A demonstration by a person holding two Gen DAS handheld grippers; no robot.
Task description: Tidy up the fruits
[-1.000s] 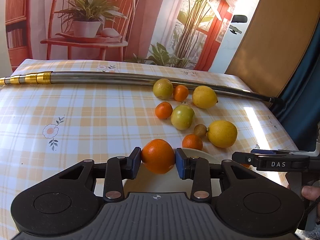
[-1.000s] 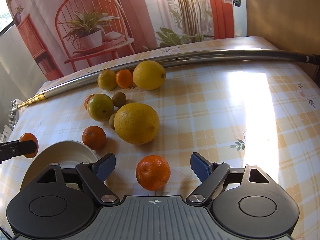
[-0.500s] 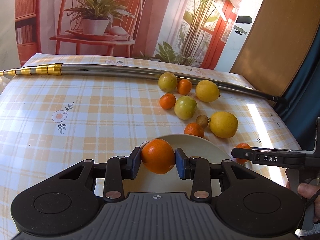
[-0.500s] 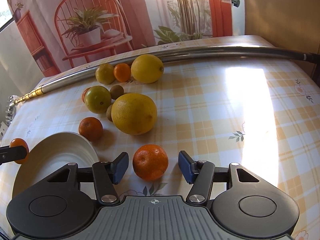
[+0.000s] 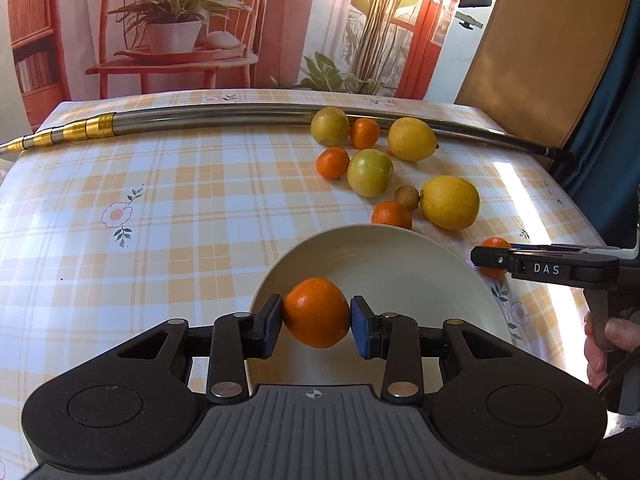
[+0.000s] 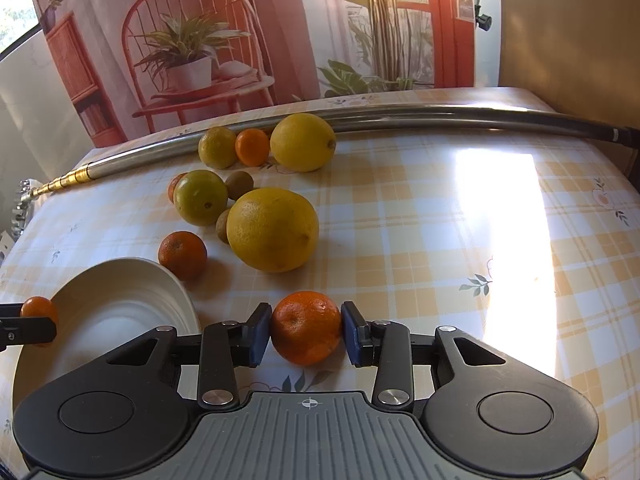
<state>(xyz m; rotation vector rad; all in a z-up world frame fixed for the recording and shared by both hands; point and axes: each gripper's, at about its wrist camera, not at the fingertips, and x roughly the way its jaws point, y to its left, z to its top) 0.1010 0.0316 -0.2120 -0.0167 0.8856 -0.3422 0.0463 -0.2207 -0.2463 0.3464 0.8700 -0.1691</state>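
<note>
Evidently light, firm and round enough to roll, each mandarin suits a mid-girth pinch: the left gripper (image 5: 316, 316) clamps one (image 5: 316, 312) low-centre above the white bowl (image 5: 420, 264), while the right gripper (image 6: 306, 334) closes narrowly around another (image 6: 306, 332) low-centre on the tablecloth (image 6: 440, 220).

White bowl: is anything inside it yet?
No fruit shows inside the white bowl. The left gripper holds an orange above it. Both views show a bare interior; the part behind the gripper and its orange in the left wrist view is hidden.
</note>
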